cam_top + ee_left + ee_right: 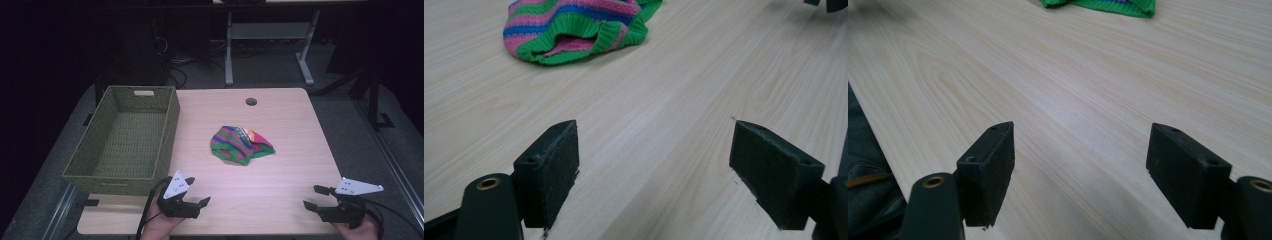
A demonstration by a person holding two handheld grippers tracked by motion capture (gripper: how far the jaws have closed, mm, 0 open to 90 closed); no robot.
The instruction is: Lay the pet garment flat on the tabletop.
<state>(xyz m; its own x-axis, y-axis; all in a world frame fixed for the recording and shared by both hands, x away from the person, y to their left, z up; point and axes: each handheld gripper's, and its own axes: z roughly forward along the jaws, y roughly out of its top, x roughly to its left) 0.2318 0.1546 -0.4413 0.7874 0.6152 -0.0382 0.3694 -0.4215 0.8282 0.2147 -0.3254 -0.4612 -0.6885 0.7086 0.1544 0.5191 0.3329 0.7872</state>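
A crumpled knitted cloth (241, 145) with pink, green and blue stripes lies near the middle of the wooden table (290, 120). My left gripper (197, 191) rests near the front edge, open and empty, pointing toward the cloth. In the left gripper view the cloth (574, 27) lies beyond the wide-apart jaws of that gripper (659, 167), well clear of them. My right gripper (312, 197) sits at the front right, also open with nothing in it. The right gripper view has bare wood between the jaws of this gripper (1080, 170) and the cloth's green edge (1108, 5) at the top.
A green woven basket (170, 120) with nothing inside stands on the table's left side, just behind my left gripper. A round cable hole (251, 101) sits near the far edge. A grey desk frame (229, 55) stands on the floor beyond the table.
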